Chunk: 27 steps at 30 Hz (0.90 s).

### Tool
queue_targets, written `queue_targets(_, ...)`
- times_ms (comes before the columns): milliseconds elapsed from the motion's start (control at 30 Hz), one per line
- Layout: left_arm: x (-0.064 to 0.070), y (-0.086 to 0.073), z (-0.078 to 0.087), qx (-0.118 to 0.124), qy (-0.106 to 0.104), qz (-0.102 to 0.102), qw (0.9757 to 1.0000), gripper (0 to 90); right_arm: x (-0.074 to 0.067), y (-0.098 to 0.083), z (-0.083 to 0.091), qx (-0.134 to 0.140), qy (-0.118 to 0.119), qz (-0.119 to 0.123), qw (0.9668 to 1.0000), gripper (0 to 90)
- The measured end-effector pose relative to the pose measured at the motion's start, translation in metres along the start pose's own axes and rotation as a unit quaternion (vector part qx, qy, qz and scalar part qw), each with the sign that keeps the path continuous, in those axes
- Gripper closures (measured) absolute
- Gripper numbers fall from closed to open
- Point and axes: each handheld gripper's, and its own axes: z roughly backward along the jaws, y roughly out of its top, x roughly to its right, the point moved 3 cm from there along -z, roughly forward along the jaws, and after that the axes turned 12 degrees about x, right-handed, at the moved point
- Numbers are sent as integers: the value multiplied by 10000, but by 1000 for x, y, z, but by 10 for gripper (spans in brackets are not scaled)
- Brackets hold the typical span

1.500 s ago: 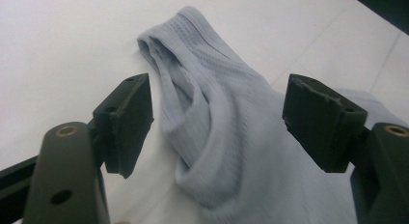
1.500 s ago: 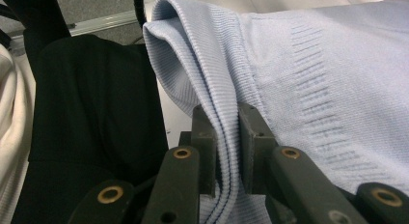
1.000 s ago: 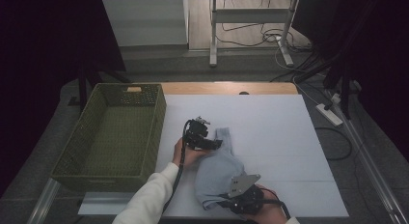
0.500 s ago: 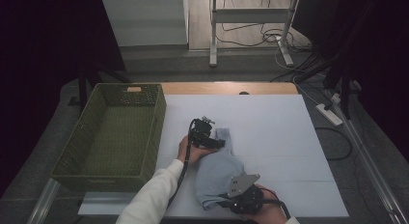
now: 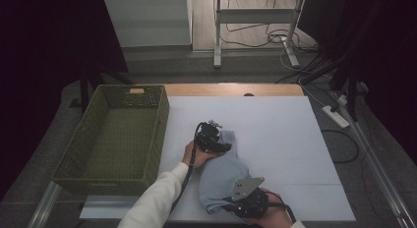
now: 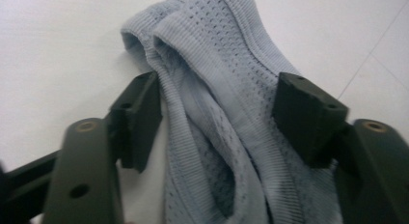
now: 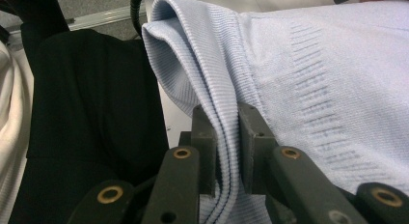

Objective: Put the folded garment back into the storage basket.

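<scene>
My left gripper (image 6: 212, 118) is straddling the far, bunched end of a pale blue knitted garment (image 6: 217, 89); its jaws have just been closing, and the folds of ribbed and mesh fabric are lying between them, the left pad at the cloth's edge while the right pad is standing just clear of it, so nothing is being pinched there yet. My right gripper (image 7: 225, 151) is clamping narrowly on a folded ribbed hem of the same garment, both pads pressing the doubled edge, with the rest of the knit spreading away to the right of that view. From the high view, the garment is lying crumpled near the middle of the white table (image 5: 275, 120), toward my side; my left gripper is sitting at its far end, my right gripper at its near edge beside the table's front. My white sleeve (image 5: 152, 203) is reaching in from below. A green woven basket (image 5: 115, 132) is standing at the table's left edge, apart from the cloth
</scene>
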Motion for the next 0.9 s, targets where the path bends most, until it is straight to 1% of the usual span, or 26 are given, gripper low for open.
queue_targets(67,1,-1,0,1,-84,-2,10000,466,0,0,0,0,19,-9,10000,787)
queue_targets(133,0,-2,1,13,-161,22,9999,545,0,0,0,-1,31,-8,10000,787)
queue_targets(167,0,-3,1,7,-176,1,9998,579,0,0,0,-7,32,-5,10000,787)
queue_targets(233,1,-4,1,33,-167,-32,9999,616,1,0,0,-32,20,16,10000,787)
queue_targets(300,3,-5,1,36,-211,-54,9998,668,1,-1,-1,-34,37,11,10000,787)
queue_targets(367,4,-5,0,54,-176,-156,9997,703,1,-1,-1,-35,42,3,10000,787)
queue_targets(433,4,-6,0,94,-181,-155,9997,740,1,-2,-1,-40,42,9,10000,787)
queue_targets(600,3,-6,2,232,-205,-163,9994,768,1,-1,0,-15,25,39,10000,787)
queue_targets(800,2,0,9,517,-222,-169,9983,773,2,1,3,45,-56,46,10000,787)
queue_targets(900,1,2,13,617,-244,-155,9977,774,3,2,4,71,-99,67,9999,787)
